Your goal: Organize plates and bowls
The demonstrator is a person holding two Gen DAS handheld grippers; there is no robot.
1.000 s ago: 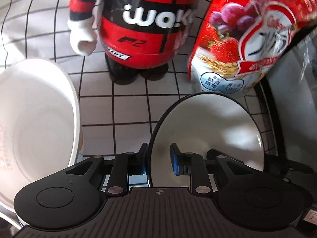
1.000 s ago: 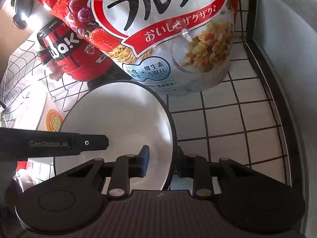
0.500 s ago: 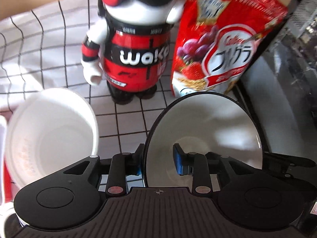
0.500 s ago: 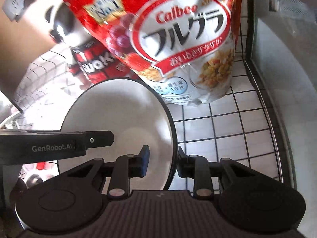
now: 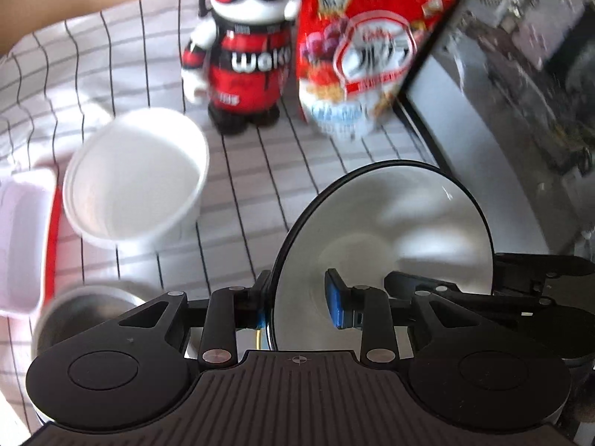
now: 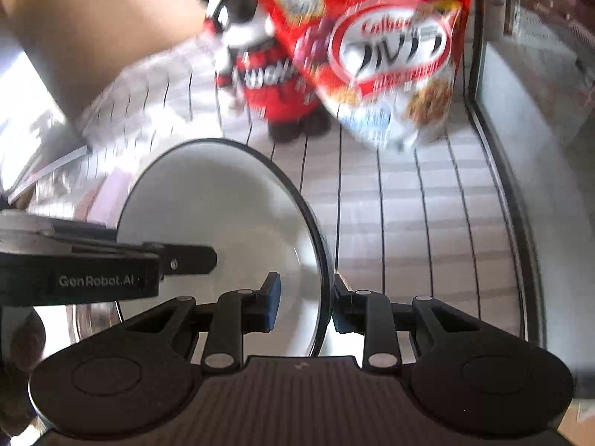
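Grid-lined cloth (image 5: 122, 59) covers the table, now seen from higher up than a second ago: both grippers have raised the black-rimmed bowl (image 5: 394, 223) clear of it. The left gripper (image 5: 297, 306) is clamped on the bowl's left rim, the right gripper (image 6: 303, 306) on its right rim. With the lift, the white tub (image 5: 134, 171) and a steel bowl (image 5: 85, 304) come into view below, likely stacking spots.

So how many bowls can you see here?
3. A black-rimmed white bowl is held between both grippers; a plain white bowl stands on the checked cloth at left; a metal bowl sits at near left. More may be hidden.
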